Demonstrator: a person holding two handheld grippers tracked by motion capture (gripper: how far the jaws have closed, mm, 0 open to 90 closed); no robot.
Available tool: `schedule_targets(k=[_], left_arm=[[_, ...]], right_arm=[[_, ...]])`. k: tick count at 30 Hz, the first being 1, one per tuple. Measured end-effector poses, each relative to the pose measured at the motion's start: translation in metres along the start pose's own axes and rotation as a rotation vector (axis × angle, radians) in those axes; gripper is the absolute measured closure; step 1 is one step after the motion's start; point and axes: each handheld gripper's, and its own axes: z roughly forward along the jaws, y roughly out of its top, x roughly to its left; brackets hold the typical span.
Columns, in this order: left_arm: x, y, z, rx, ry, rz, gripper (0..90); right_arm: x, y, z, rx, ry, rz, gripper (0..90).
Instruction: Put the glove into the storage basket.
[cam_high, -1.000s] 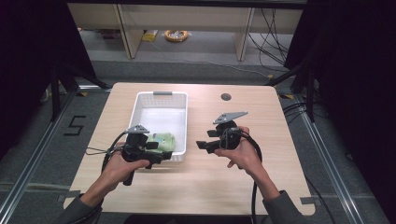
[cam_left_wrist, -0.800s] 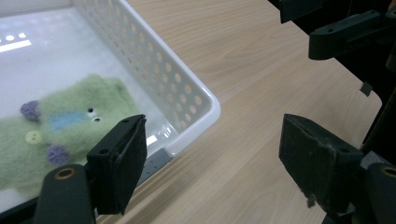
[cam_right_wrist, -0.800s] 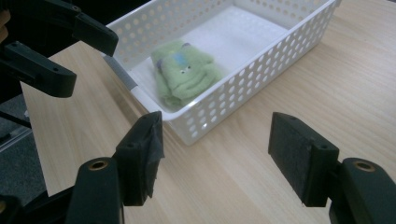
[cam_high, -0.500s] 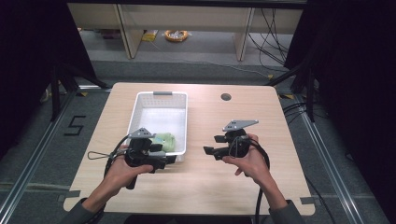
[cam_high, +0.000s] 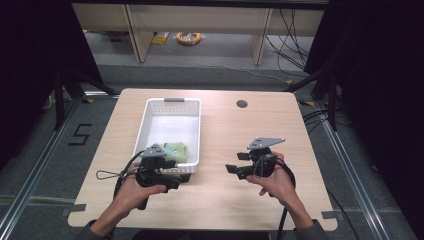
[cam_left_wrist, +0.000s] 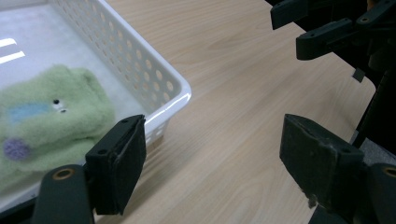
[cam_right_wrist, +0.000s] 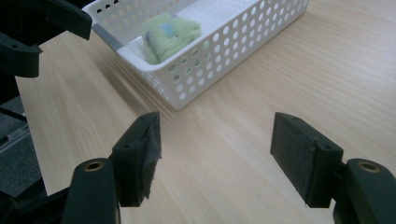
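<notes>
A: Left gripper (cam_high: 183, 177) first. Jaws spread wide, nothing btwn them, sitting at the near end of the white basket (cam_high: 150, 117). In the left gripper view one jaw overlaps the basket's corner, the other is out over bare table (cam_high: 225, 200). Touching the rim or not? Can't tell.

B: And the right gripper (cam_high: 231, 169)?

A: Also splayed, empty. Its jaws have just been opening a bit more, w/ only tabletop btwn them. It's out on the open wood to the right of the basket, well apart from it, pointing across toward the left one.

B: Where's the thing they're after?

A: Green plush toy (cam_high: 176, 151), fuzzy, w/ a blue patch and a purple dot. Lies inside the basket at the near end, against the near wall. The rest of the basket floor is bare.

B: So which hand is closer?

A: Left, easily. Toy is just past the basket wall from the left jaws, slightly to their left in that gripper's view (cam_left_wrist: 46, 116). The right would have to cross the table and clear the side wall.

B: Long axis?

A: Looks like it runs roughly across the basket's width, but it's squashy, so approx only. My guess: left goes up over the rim, then down onto it.
</notes>
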Motion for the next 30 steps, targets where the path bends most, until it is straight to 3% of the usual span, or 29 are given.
schedule_targets(k=[2, 3, 5, 15, 16, 18, 22, 24, 27, 28, 29, 30], left_arm=[[-0.002, -0.003, 0.000, 0.000, -0.004, -0.001, 22.5], [-0.003, -0.005, 0.000, -0.004, -0.009, 0.003, 22.4], [-0.004, -0.009, 0.000, -0.001, -0.012, 0.008, 22.5], [-0.010, -0.024, 0.004, 0.012, -0.019, 0.032, 22.4], [-0.010, -0.025, 0.004, 0.016, -0.014, 0.038, 22.3], [-0.010, -0.029, 0.006, 0.021, -0.018, 0.034, 22.3], [-0.012, -0.035, 0.010, 0.021, -0.008, 0.036, 22.3], [-0.013, -0.038, 0.012, 0.021, -0.005, 0.033, 22.3], [-0.014, -0.044, 0.014, 0.025, 0.001, 0.050, 22.3], [-0.014, -0.046, 0.015, 0.025, -0.004, 0.050, 22.4], [-0.013, -0.048, 0.015, 0.046, -0.002, 0.072, 22.4], [-0.014, -0.051, 0.017, 0.031, 0.001, 0.046, 22.3]], right_arm=[[-0.001, -0.003, -0.001, 0.007, -0.009, -0.005, 33.5], [0.001, -0.005, -0.001, 0.017, -0.003, 0.019, 33.2], [-0.002, -0.009, 0.000, 0.008, 0.002, -0.002, 32.8], [0.002, -0.031, -0.003, 0.019, -0.008, 0.040, 31.2], [0.000, -0.032, -0.003, 0.010, -0.014, 0.015, 31.0], [0.004, -0.035, -0.003, 0.010, -0.002, 0.043, 30.7], [0.004, -0.040, -0.005, 0.014, -0.012, 0.020, 30.4], [0.006, -0.043, -0.004, 0.019, 0.011, 0.038, 30.2], [0.007, -0.049, -0.003, 0.017, 0.007, 0.028, 30.0], [0.010, -0.050, -0.005, 0.036, -0.001, 0.067, 29.9], [0.008, -0.051, -0.005, 0.028, -0.007, 0.027, 29.8], [0.009, -0.054, -0.004, 0.015, -0.008, 0.046, 29.8]])
